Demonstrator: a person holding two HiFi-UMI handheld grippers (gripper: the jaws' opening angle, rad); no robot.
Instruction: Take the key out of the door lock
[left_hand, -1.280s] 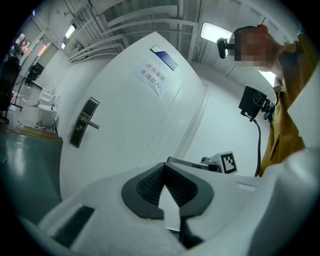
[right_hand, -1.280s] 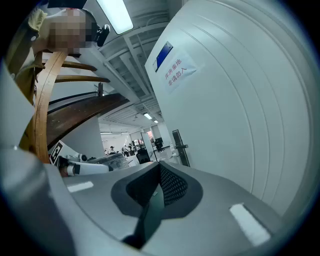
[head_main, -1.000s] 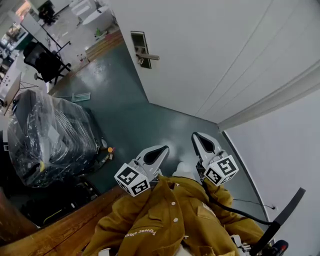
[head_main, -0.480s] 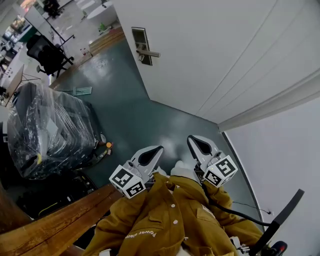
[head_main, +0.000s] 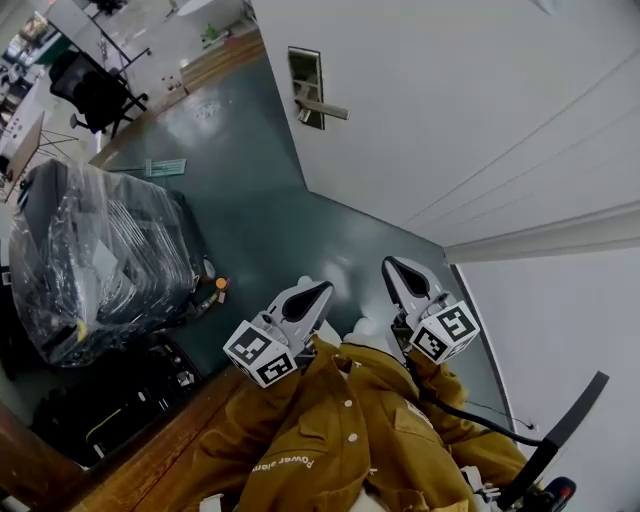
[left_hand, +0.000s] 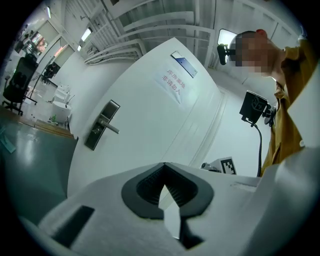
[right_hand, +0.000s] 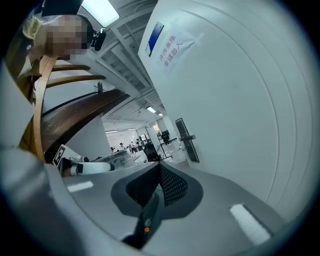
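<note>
Head view: the left gripper (head_main: 318, 292) and right gripper (head_main: 392, 268) are held side by side close to the person's mustard jacket (head_main: 340, 440), their tips pointing up and away over the dark teal floor (head_main: 250, 220). The door lock (head_main: 305, 85), a dark plate with a lever handle (head_main: 328, 109), sits on the white door (head_main: 450, 120) well ahead of both grippers and a little to the left gripper's side. The plate is too small here to make out the key. Far off to the left gripper's left stand a plastic-wrapped bundle (head_main: 100, 260) and an office chair (head_main: 95, 95).

Left gripper view: the left gripper (left_hand: 164, 172) has its jaws closed tip to tip, with only a thin wedge of light below the tips and nothing gripped. The door lock (left_hand: 101, 126) lies well beyond the tips, up and to their left. A paper sign (left_hand: 174, 82) is stuck on the door (left_hand: 150, 130) above the tips. The marker cube (left_hand: 227, 165) of the other gripper shows just to the right.

Right gripper view: the right gripper (right_hand: 160, 170) also has its jaws together at the tips and holds nothing. The door lock (right_hand: 186, 140) stands ahead, just above and right of the tips and well apart from them. The paper sign (right_hand: 172, 47) is high above.
</note>
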